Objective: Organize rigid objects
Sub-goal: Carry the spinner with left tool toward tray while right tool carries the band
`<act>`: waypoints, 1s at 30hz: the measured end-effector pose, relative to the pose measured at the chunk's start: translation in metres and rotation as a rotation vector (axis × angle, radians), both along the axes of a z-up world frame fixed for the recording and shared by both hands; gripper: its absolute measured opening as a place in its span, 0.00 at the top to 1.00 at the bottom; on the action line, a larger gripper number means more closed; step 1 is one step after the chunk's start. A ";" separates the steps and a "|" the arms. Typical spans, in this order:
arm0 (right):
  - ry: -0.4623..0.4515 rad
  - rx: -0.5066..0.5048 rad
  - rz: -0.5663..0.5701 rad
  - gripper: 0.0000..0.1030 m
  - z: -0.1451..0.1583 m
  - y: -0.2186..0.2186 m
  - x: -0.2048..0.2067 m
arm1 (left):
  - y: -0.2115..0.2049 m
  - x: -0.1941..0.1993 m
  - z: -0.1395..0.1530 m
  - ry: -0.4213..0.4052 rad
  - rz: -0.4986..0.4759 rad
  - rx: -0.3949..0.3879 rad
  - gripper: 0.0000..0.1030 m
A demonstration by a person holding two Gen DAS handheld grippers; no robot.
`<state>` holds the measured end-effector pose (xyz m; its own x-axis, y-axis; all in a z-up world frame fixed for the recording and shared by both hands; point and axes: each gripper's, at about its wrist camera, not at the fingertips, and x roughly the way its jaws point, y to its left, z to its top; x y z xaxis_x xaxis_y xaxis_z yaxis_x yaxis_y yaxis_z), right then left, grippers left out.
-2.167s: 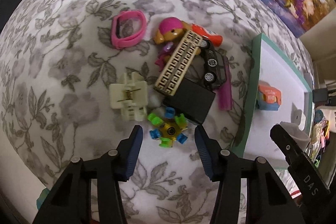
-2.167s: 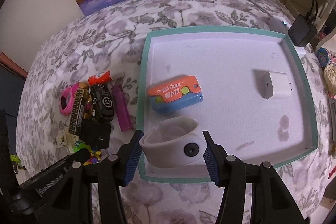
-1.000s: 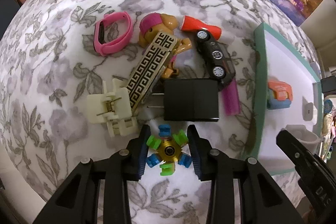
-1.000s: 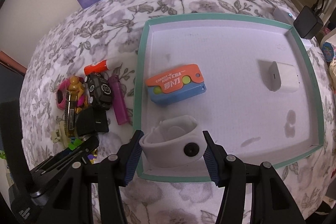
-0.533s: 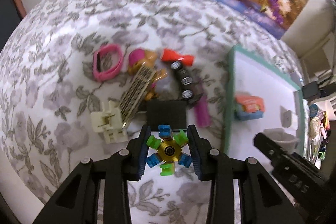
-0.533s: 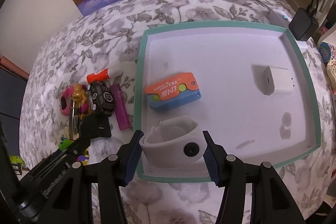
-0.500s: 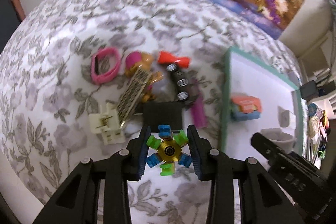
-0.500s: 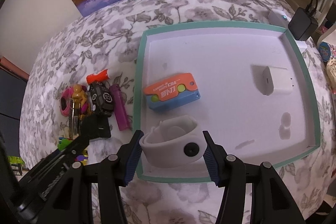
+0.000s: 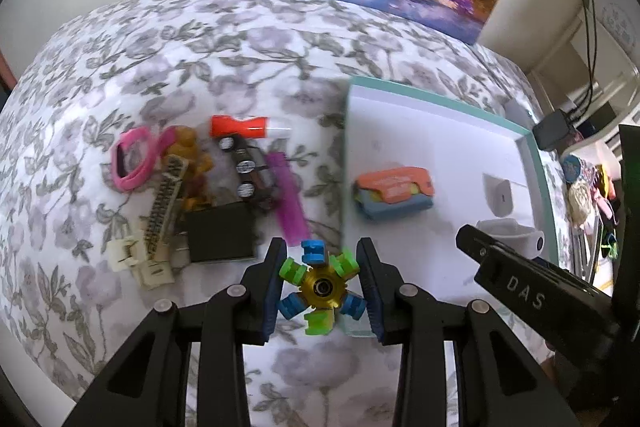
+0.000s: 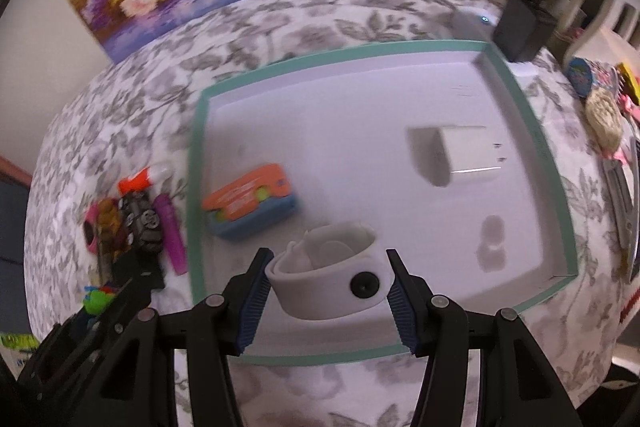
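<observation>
**Q.** Which step did the two wrist views show?

**A.** Carrying to the tray. The left gripper (image 9: 322, 285) was clamped on a fidget spinner (image 9: 321, 285) with green and blue lobes around a brass hub; both pads pressed its lobes, and it hung clear of the floral cloth (image 9: 160, 67), above the tray's near left corner. The right gripper (image 10: 326, 285) held a white wristband (image 10: 332, 279) between its pads, over the near part of the teal-rimmed tray (image 10: 532, 147).

**Q.** What already lay in the tray, and what remained outside?

**A.** In the right wrist view, an orange-and-blue case (image 10: 250, 203) lay at nine o'clock of the tray floor and a white charger (image 10: 468, 155) at two o'clock. In the left wrist view the unsorted pile sat at nine o'clock of the tray: pink band (image 9: 132, 159), toy car (image 9: 250, 171), purple lighter (image 9: 289, 199), black block (image 9: 222, 233), cream clip (image 9: 138, 261).

**Q.** What did the next move call for?

**A.** By judgement, each hand needed to lower its item onto bare tray floor, apart from the case and charger, then release. The spinner's lobes could have caught a pad on release.
</observation>
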<state>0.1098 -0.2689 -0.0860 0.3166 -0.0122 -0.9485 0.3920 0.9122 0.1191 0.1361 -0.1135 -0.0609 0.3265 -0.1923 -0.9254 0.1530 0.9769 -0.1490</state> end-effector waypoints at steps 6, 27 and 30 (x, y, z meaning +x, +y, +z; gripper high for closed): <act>0.002 -0.009 -0.081 0.43 -0.001 -0.031 -0.006 | -0.041 0.003 -0.003 0.039 -0.088 0.050 0.63; 0.022 -0.100 -0.180 0.43 -0.005 -0.075 -0.016 | -0.093 0.001 -0.031 0.032 -0.136 0.092 0.63; 0.037 -0.108 -0.171 0.43 -0.008 -0.073 -0.015 | -0.091 0.001 -0.035 0.049 -0.133 0.083 0.63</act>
<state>0.0948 -0.3416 -0.0944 0.2657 -0.1647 -0.9499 0.5450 0.8384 0.0071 0.1367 -0.2042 -0.0958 0.2570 -0.1529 -0.9542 0.2761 0.9579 -0.0791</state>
